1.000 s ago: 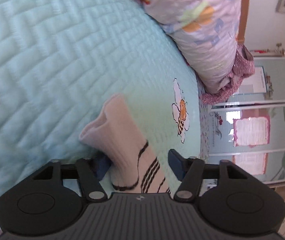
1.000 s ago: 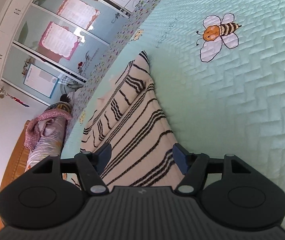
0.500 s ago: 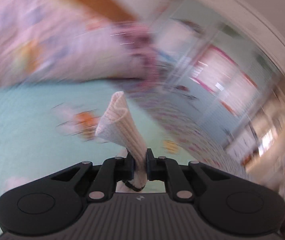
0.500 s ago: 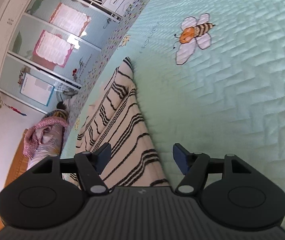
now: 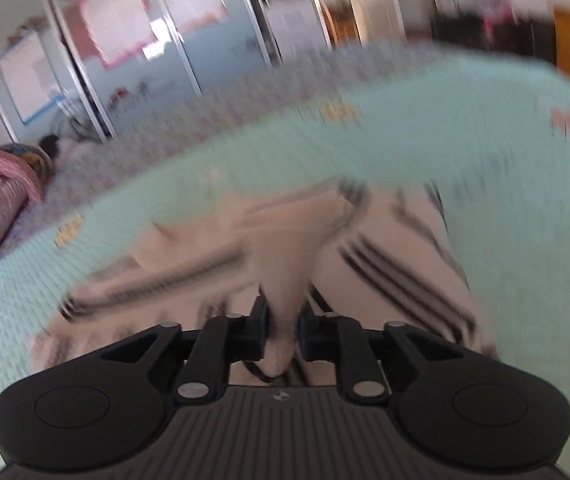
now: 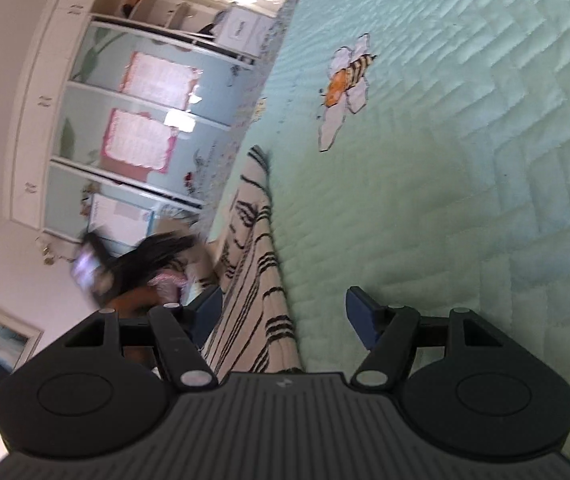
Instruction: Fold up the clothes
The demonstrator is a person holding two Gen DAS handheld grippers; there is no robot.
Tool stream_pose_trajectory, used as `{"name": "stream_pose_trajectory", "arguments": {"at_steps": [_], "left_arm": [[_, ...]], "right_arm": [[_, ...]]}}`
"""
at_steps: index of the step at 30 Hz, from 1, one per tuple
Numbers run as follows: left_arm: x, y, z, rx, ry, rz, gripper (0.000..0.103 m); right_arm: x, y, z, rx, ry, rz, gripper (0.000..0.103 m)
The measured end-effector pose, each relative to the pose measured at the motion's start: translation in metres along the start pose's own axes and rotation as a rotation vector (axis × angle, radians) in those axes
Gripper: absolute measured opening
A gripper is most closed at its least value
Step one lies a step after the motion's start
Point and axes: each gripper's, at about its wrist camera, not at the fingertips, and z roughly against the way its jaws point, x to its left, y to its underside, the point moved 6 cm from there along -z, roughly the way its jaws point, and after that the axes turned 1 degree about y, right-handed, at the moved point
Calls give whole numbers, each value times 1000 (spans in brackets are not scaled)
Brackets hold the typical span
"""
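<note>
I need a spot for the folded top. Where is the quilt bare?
Right of the striped garment, the green quilt lies bare up past the bee print. Left of it, the bed edge crowds in. The right tool straddles the garment's edge.

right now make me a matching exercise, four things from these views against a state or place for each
Things:
1. left tongs
2. right tongs
3. cream black-striped knit garment
4. orange bee embroidered on the mint quilted bedspread

States or places:
A. open
B. lying on the bedspread, between the open tongs
C. shut on a cream cuff
D. stitched flat, beyond the garment

Pairs: 1-C, 2-A, 3-B, 4-D
</note>
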Motion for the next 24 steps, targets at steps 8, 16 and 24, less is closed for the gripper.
{"name": "stream_pose_trajectory", "arguments": {"at_steps": [8,16,24], "left_arm": [[11,40,32,-61,-56,-145,69],[109,112,67,27,-130,-6,70],[166,201,123,92,-130,134,70]], "right_arm": [[-11,-8,-1,5,-108,-105,70],[21,-3,-6,26,-127,15,70],[129,-6,-100,141,-180,223,71]]}}
